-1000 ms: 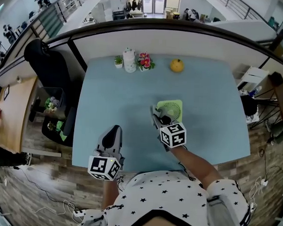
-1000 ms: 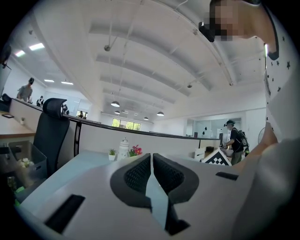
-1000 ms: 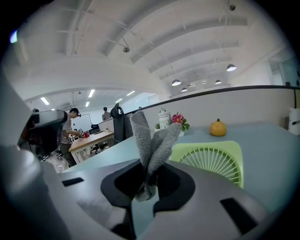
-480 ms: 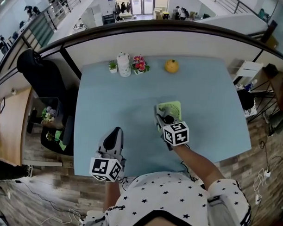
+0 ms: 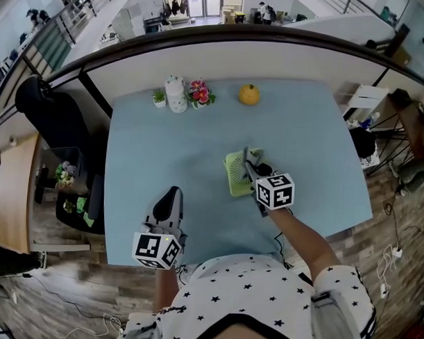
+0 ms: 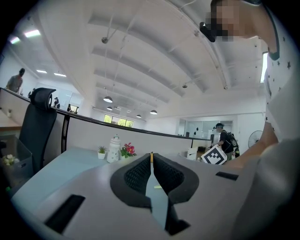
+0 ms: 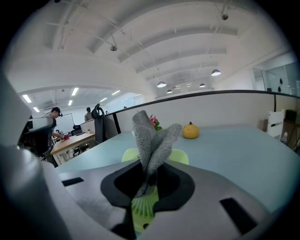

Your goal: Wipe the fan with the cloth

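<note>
A small light-green fan (image 5: pixel 237 175) lies on the pale blue table (image 5: pixel 157 149), right of the middle. My right gripper (image 5: pixel 251 164) sits over the fan's right part, shut on a grey knitted cloth (image 5: pixel 248 157). In the right gripper view the cloth (image 7: pixel 153 139) sticks up in folds from between the jaws, and the fan's green grille (image 7: pixel 142 206) shows just beneath them. My left gripper (image 5: pixel 171 195) rests near the table's front edge, well left of the fan. Its jaws are shut with nothing between them (image 6: pixel 151 165).
Along the table's far edge stand a small potted plant (image 5: pixel 159 97), a white bottle (image 5: pixel 176 94), a pot of pink flowers (image 5: pixel 199 92) and a yellow-orange fruit (image 5: pixel 248 94). A black office chair (image 5: pixel 54 114) is off the table's left side.
My right gripper has carried the cloth across the fan from its left side to its right side. The left gripper has stayed where it was.
</note>
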The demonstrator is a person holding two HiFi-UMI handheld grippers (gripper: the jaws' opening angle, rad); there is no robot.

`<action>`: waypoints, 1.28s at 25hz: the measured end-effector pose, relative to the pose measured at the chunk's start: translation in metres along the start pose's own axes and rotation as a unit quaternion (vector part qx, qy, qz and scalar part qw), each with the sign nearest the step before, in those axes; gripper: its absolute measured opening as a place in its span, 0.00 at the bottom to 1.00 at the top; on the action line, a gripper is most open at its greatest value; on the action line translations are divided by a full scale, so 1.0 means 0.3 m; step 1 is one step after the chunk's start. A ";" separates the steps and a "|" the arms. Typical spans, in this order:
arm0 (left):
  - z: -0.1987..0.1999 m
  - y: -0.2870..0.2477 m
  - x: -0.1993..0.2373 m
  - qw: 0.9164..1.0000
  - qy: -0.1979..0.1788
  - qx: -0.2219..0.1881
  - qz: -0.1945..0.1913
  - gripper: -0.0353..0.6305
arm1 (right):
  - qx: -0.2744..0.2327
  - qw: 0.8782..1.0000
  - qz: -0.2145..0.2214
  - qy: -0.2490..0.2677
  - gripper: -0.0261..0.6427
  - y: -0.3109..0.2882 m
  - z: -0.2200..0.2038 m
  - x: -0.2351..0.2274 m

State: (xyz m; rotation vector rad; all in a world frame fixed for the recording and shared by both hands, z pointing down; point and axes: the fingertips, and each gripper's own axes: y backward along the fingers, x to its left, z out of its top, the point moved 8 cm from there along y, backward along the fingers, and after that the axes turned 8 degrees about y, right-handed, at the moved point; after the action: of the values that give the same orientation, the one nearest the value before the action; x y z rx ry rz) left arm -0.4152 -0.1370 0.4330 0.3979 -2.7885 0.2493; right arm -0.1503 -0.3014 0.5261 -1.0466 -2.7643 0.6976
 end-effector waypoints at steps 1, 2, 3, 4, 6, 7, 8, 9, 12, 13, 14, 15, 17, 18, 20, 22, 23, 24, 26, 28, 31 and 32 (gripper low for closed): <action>-0.001 -0.006 -0.002 1.000 0.000 0.000 -0.002 0.11 | 0.000 1.000 -0.006 -0.002 0.10 0.005 -0.003 -0.019; -0.002 -0.011 -0.003 1.000 0.000 0.000 -0.004 0.11 | 0.000 1.000 -0.013 -0.003 0.10 0.012 -0.008 -0.037; -0.005 -0.014 -0.006 1.000 0.000 0.001 -0.005 0.11 | 0.001 1.000 -0.020 -0.005 0.10 0.020 -0.014 -0.056; -0.008 -0.018 -0.010 1.000 0.000 0.003 -0.007 0.11 | 0.002 1.000 -0.027 -0.006 0.10 0.029 -0.020 -0.074; -0.012 -0.023 -0.016 1.000 0.000 0.007 -0.010 0.11 | 0.005 0.999 -0.040 -0.008 0.10 0.046 -0.029 -0.107; -0.013 -0.025 -0.016 1.000 0.000 0.008 -0.011 0.11 | 0.006 0.999 -0.047 -0.010 0.10 0.053 -0.034 -0.122; -0.012 -0.027 -0.015 1.000 0.000 0.009 -0.012 0.11 | 0.008 0.998 -0.053 -0.012 0.10 0.058 -0.041 -0.134; -0.012 -0.029 -0.014 1.000 -0.001 0.009 -0.013 0.11 | 0.010 0.998 -0.058 -0.015 0.10 0.062 -0.048 -0.144; -0.013 -0.037 -0.014 1.000 -0.002 0.011 -0.016 0.11 | 0.015 0.997 -0.070 -0.024 0.10 0.070 -0.074 -0.162; -0.012 -0.040 -0.015 1.000 -0.002 0.012 -0.017 0.11 | 0.015 0.997 -0.072 -0.027 0.10 0.071 -0.079 -0.166; -0.011 -0.044 -0.016 1.000 -0.003 0.012 -0.019 0.11 | 0.016 0.997 -0.072 -0.028 0.10 0.072 -0.081 -0.168; -0.010 -0.048 -0.018 1.000 -0.004 0.012 -0.021 0.11 | 0.015 0.997 -0.072 -0.029 0.10 0.073 -0.080 -0.168; -0.008 -0.054 -0.024 1.000 -0.005 0.011 -0.024 0.11 | 0.009 0.997 -0.070 -0.032 0.11 0.079 -0.071 -0.165; -0.008 -0.055 -0.026 1.000 -0.006 0.011 -0.026 0.11 | 0.004 0.997 -0.069 -0.035 0.11 0.085 -0.064 -0.161; -0.008 -0.055 -0.028 0.999 -0.006 0.012 -0.030 0.11 | -0.009 0.997 -0.063 -0.041 0.11 0.095 -0.042 -0.144; -0.010 -0.053 -0.028 0.999 -0.006 0.013 -0.030 0.11 | -0.023 0.998 -0.049 -0.042 0.11 0.101 -0.014 -0.113; -0.010 -0.052 -0.029 0.999 -0.006 0.013 -0.030 0.11 | -0.029 0.998 -0.038 -0.041 0.11 0.101 0.000 -0.092; -0.010 -0.052 -0.030 0.999 -0.005 0.012 -0.031 0.11 | -0.035 0.998 -0.027 -0.039 0.11 0.101 0.014 -0.068; -0.010 -0.050 -0.032 0.999 -0.005 0.010 -0.033 0.11 | -0.043 0.999 -0.002 -0.033 0.11 0.093 0.034 -0.014; -0.008 -0.046 -0.033 0.999 -0.005 0.008 -0.034 0.11 | -0.043 0.998 0.025 -0.024 0.11 0.076 0.041 0.046; -0.003 -0.031 -0.025 0.999 -0.004 0.006 -0.032 0.11 | -0.031 0.998 0.054 -0.008 0.11 0.043 0.027 0.123; -0.002 -0.025 -0.021 1.000 -0.004 0.005 -0.029 0.11 | -0.025 0.998 0.060 -0.002 0.11 0.031 0.018 0.143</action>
State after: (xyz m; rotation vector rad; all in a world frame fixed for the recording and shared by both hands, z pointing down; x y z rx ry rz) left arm -0.4072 -0.1424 0.4326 0.4836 -2.7786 0.2491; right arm -0.1785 -0.2692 0.5144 -1.2310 -2.7552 0.6478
